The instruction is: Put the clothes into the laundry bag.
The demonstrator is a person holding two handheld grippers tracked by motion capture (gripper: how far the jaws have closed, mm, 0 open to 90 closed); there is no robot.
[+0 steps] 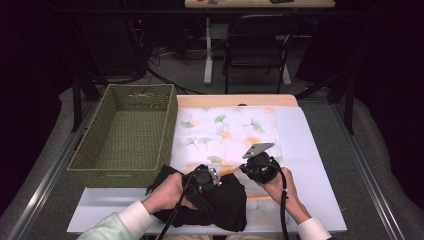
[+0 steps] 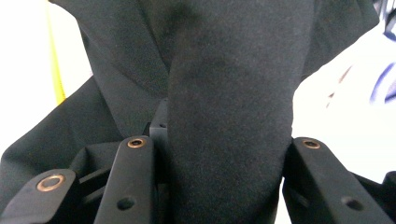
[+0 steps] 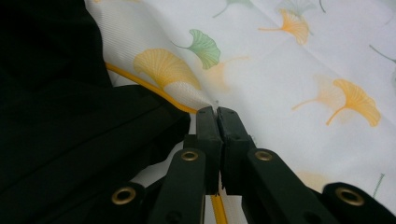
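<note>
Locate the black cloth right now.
In the high view, the black cloth lies at the table's near edge, just right of the basket's near corner, overlapping the leaf-print cloth. A fold sits between the left gripper's fingers.

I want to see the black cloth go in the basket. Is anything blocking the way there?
Nothing visible does. The black cloth, held by the left gripper, lies right below the basket, whose inside looks bare. The leaf-print cloth lies to the right, off that path, its edge pinched by the right gripper.
</note>
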